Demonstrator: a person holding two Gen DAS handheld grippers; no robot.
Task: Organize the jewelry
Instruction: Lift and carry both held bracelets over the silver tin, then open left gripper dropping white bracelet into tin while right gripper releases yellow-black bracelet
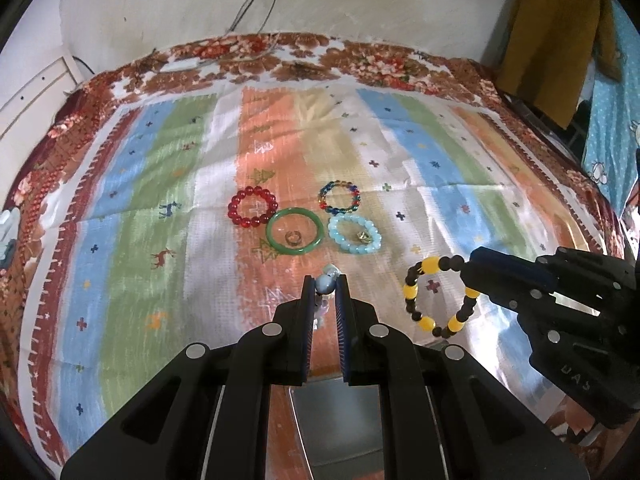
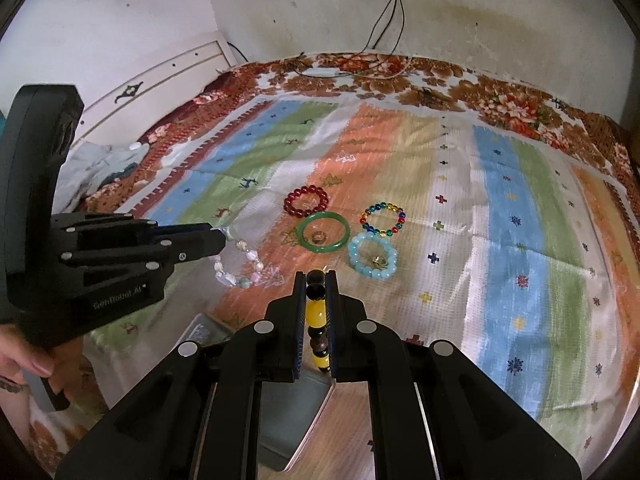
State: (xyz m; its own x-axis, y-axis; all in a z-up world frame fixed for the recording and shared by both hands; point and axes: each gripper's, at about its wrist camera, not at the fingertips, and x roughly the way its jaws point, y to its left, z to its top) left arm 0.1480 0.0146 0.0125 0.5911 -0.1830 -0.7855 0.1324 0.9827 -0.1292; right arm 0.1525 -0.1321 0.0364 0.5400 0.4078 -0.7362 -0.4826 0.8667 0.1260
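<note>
My left gripper [image 1: 325, 285] is shut on a pale pastel bead bracelet [image 1: 325, 283], which hangs in the air in the right wrist view [image 2: 240, 268]. My right gripper [image 2: 316, 280] is shut on a yellow and dark brown bead bracelet [image 2: 316, 312], seen hanging from it in the left wrist view [image 1: 438, 296]. On the striped cloth lie a red bead bracelet [image 1: 253, 207], a green bangle [image 1: 294, 231] with a small ring [image 1: 293, 238] inside, a multicolour bead bracelet [image 1: 339, 197] and a light blue bead bracelet [image 1: 354, 235] around a small gold piece [image 1: 363, 236].
A grey metal tray [image 1: 336, 424] lies below both grippers near the cloth's front edge; it also shows in the right wrist view [image 2: 288, 416]. The bed meets the wall at the back, with cables [image 2: 384, 20] hanging. A yellow garment [image 1: 556, 36] hangs at the right.
</note>
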